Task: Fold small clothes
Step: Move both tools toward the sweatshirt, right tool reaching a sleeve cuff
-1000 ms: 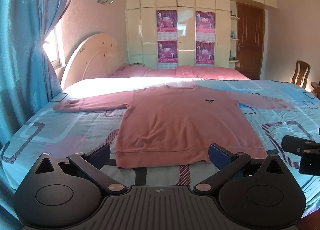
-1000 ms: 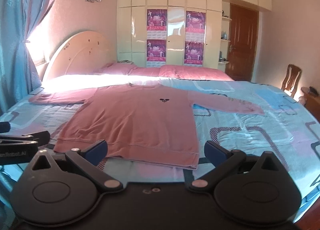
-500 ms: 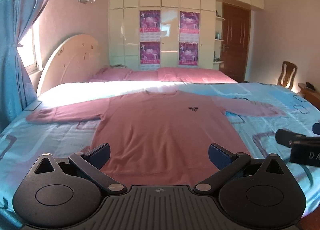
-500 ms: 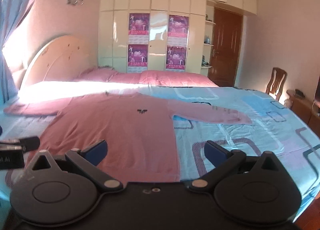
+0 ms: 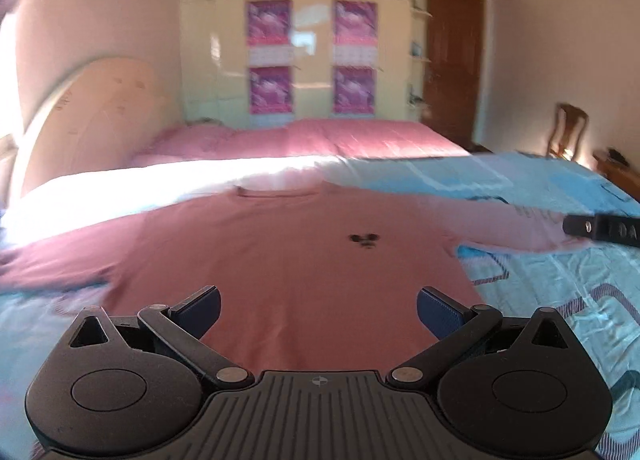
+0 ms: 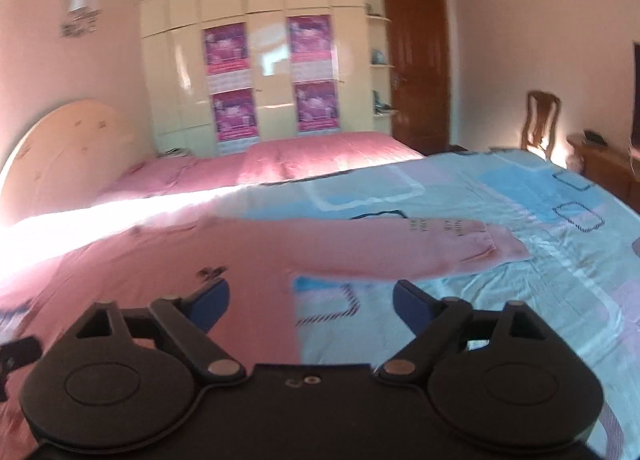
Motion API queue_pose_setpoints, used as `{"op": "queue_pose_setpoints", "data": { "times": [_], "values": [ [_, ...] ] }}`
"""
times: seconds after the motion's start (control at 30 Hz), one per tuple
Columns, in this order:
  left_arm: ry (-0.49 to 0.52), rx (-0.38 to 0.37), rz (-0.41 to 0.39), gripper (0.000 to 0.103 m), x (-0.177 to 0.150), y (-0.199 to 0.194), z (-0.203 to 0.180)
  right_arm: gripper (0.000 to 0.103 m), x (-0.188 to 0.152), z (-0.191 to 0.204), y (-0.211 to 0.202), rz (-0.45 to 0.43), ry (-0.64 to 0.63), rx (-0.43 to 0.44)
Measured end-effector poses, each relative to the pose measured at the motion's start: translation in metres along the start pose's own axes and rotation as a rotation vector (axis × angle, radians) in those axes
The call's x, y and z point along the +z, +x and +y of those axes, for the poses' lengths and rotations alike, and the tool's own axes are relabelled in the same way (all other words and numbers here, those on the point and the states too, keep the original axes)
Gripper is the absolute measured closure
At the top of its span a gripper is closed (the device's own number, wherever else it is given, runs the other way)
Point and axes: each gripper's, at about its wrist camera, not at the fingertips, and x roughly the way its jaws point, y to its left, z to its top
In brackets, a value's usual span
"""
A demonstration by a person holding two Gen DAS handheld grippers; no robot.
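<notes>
A pink long-sleeved sweater (image 5: 288, 256) lies flat on the bed, front up, with a small dark emblem on the chest and both sleeves spread out. My left gripper (image 5: 318, 310) hovers over its body, jaws open and empty. My right gripper (image 6: 310, 302) hangs over the sweater's right side edge near the armpit. Its jaws are closing, still wide apart, and the pads press on nothing. The right sleeve (image 6: 420, 248) stretches out to the right just beyond it. A tip of the right gripper also shows at the right edge of the left wrist view.
The bed carries a light blue patterned sheet (image 6: 520, 300) and pink pillows (image 5: 340, 136) at the far end beside a rounded headboard (image 5: 88, 112). Behind stand cream wardrobes, a brown door (image 6: 418, 68), a wooden chair (image 6: 540, 124) and a low cabinet at the right.
Both grippers have moved forward over the bed, so the sweater looms larger and its hem has dropped out of view. The right gripper's jaws have narrowed a little.
</notes>
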Motion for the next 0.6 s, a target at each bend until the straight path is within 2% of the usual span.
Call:
{"op": "queue_pose_setpoints", "data": {
  "times": [0.07, 0.13, 0.2, 0.37, 0.6],
  "values": [
    [-0.022, -0.028, 0.048, 0.0, 0.008, 0.034, -0.004, 0.027, 0.01, -0.02, 0.032, 0.004, 0.031, -0.043],
    [-0.024, -0.007, 0.108, 0.0, 0.011, 0.074, -0.013, 0.047, 0.017, -0.045, 0.062, 0.017, 0.084, -0.06],
    [-0.007, 0.016, 0.137, 0.0, 0.01, 0.102, -0.025, 0.057, 0.019, -0.072, 0.09, 0.041, 0.145, -0.096],
    [-0.01, 0.021, 0.163, 0.0, 0.01, 0.156, -0.042, 0.059, 0.017, -0.144, 0.15, 0.097, 0.297, -0.21],
    [-0.025, 0.024, 0.178, 0.0, 0.018, 0.206, -0.05, 0.061, -0.002, -0.219, 0.202, 0.128, 0.457, -0.269]
  ]
}}
